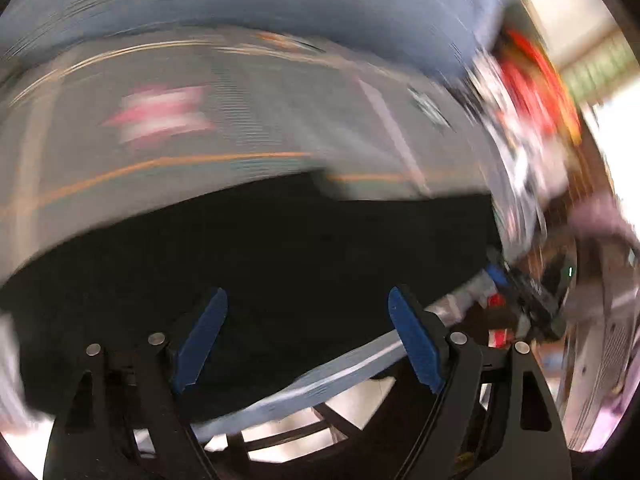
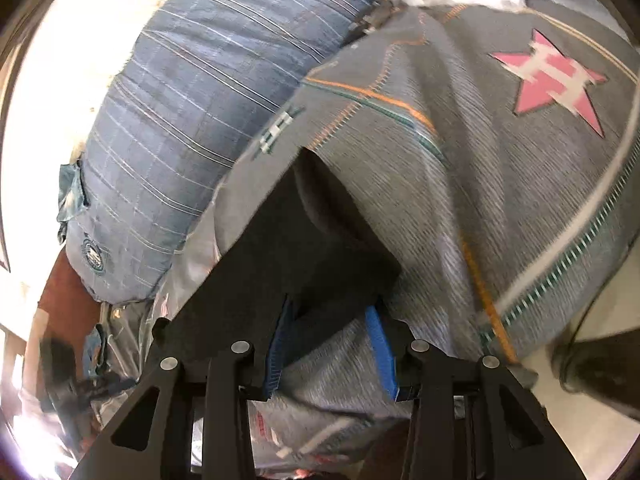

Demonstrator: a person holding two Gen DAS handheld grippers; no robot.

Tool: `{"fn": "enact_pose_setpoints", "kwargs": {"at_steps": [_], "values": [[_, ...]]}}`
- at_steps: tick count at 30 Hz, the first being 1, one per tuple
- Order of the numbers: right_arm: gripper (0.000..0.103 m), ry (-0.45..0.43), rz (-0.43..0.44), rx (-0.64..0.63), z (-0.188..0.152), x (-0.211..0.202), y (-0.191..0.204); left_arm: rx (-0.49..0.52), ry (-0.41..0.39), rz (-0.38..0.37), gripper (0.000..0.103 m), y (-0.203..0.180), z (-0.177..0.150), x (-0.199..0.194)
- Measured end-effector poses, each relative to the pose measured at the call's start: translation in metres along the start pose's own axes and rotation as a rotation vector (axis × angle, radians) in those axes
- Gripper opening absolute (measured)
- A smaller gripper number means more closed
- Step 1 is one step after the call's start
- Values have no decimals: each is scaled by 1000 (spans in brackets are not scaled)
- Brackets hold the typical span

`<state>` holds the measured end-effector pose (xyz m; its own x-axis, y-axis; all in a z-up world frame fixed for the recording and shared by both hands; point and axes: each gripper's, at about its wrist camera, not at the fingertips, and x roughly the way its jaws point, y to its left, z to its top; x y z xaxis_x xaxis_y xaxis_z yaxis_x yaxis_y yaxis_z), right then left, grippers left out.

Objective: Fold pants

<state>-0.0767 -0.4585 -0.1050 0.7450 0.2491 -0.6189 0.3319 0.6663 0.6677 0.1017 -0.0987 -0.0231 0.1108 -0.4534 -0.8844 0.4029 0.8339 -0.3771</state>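
Left wrist view first, and it's super smeary; the whole background is streaked, so take details lightly. The left gripper (image 1: 308, 336) has its jaws standing wide apart with nothing pinched; the blue pads (image 1: 202, 344) sit clear of everything. The black pants (image 1: 260, 248) fill the dark band across the middle of this view, stretching roughly from 9 o'clock over to 3 o'clock; which end is the waist, can't tell. Above them, toward 12 o'clock, is the grey bedspread (image 1: 240, 128) with a blurry pink star (image 1: 160, 114) at around 10 o'clock; higher still is a blue pillow (image 1: 280, 4). Over at 3 o'clock you can just catch the other gripper's dark body, too blurred to read.

Right wrist view is way sharper. The right gripper (image 2: 332, 352) is at a narrow-ish opening with a fold of the black pants (image 2: 304, 248) sitting between its blue pads (image 2: 382, 352); looks clamped on the cloth. From the jaws the fabric runs up toward 12 o'clock and ends in a pointed corner near the middle; its long edge slants from 7 o'clock up to that tip. The pants lie on the grey bedspread (image 2: 460, 184), whose pink star (image 2: 552, 80) sits at 2 o'clock; the blue checked pillow (image 2: 192, 120) lies at 10 o'clock, touching the bedspread's edge; crinkly silvery stuff (image 2: 120, 320) shows at 8 o'clock.
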Motion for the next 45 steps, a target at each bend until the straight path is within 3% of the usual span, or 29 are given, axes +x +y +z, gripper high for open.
{"fn": "enact_pose_setpoints", "kwargs": {"at_steps": [4, 10, 15, 18, 19, 21, 22, 25, 29, 31, 32, 33, 34, 37, 45], "values": [[41, -34, 7, -64, -7, 1, 6, 175, 129, -15, 83, -94, 53, 57], [40, -69, 54, -60, -16, -1, -1, 284, 272, -34, 83, -183, 110, 121], [40, -73, 128, -6, -15, -1, -15, 285, 377, -31, 83, -208, 129, 166], [40, -75, 143, 1, -14, -2, -18, 302, 438, -61, 89, -216, 131, 175], [40, -76, 145, 1, -14, -2, -18, 318, 455, -83, 89, -220, 130, 174], [40, -83, 147, 1, -14, -3, -18, 312, 562, -193, 89, -223, 120, 177], [40, -86, 146, 0, -14, -4, -18, 322, 578, -198, 89, -226, 115, 178], [41, -94, 149, 6, -12, -4, -17, 398, 554, -167, 89, -233, 106, 175], [42, -100, 147, 4, -9, -2, -16, 369, 550, -249, 88, -237, 104, 175], [38, -100, 152, 21, -6, 1, -17, 388, 522, -237, 67, -243, 102, 181], [32, -102, 154, 33, -4, 3, -19, 406, 500, -215, 63, -245, 100, 180], [18, -103, 154, 45, -1, 5, -20, 420, 470, -203, 45, -245, 99, 177], [12, -103, 153, 48, 2, 6, -19, 431, 455, -188, 13, -247, 101, 177], [11, -121, 141, 14, 8, 1, -8, 358, 431, -243, 13, -234, 106, 164], [11, -169, 114, -300, -9, -32, 82, 263, 307, -387, 14, -181, 99, 75]]}}
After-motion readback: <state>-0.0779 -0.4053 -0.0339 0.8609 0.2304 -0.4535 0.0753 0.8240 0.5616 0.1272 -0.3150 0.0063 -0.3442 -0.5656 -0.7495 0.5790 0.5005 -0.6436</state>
